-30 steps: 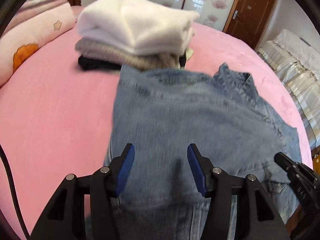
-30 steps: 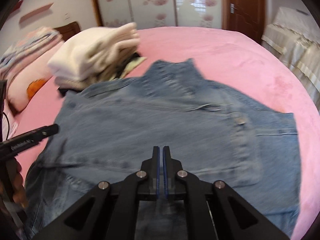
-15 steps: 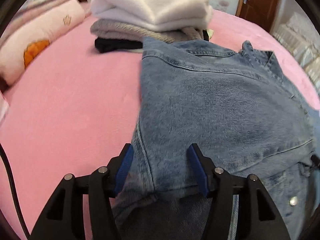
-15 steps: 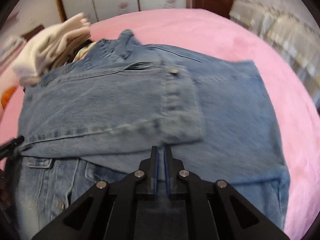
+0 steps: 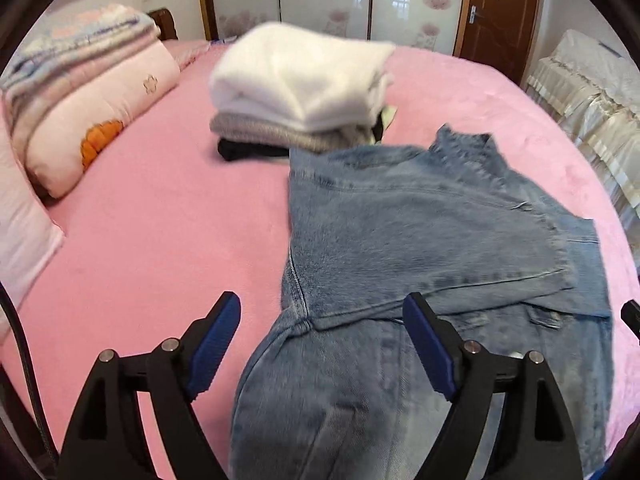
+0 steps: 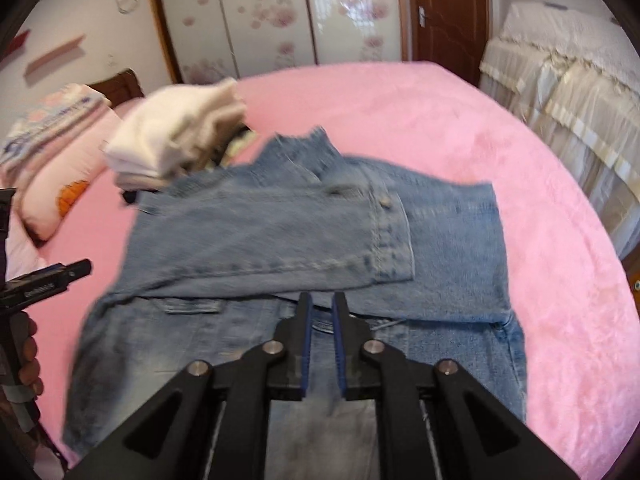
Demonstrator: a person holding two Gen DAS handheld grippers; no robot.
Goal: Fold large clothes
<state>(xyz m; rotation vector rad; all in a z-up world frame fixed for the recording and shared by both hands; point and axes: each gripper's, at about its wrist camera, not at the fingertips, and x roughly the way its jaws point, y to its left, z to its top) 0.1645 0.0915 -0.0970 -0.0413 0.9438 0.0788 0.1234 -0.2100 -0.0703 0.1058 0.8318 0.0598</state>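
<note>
Denim jacket [image 5: 420, 240] lies partly folded across frame centre on the pink bed [image 5: 160, 220], left gripper [image 5: 320, 316] spread wide above its hem, right gripper [image 6: 321, 312] slightly parted, holding nothing.

A bed [image 6: 440, 120] with a pink cover fills the room's middle. Behind it stands a wardrobe [image 6: 272, 16] with pale glossy doors printed with pink flowers and framed in brown wood. To its right is a dark brown door [image 6: 448, 12]. A cream-covered sofa [image 6: 568, 92] lines the right wall. At the left, pillows [image 5: 92, 120] are stacked against a dark wooden headboard [image 5: 164, 26]. Soft daylight reflects in the wardrobe.
</note>
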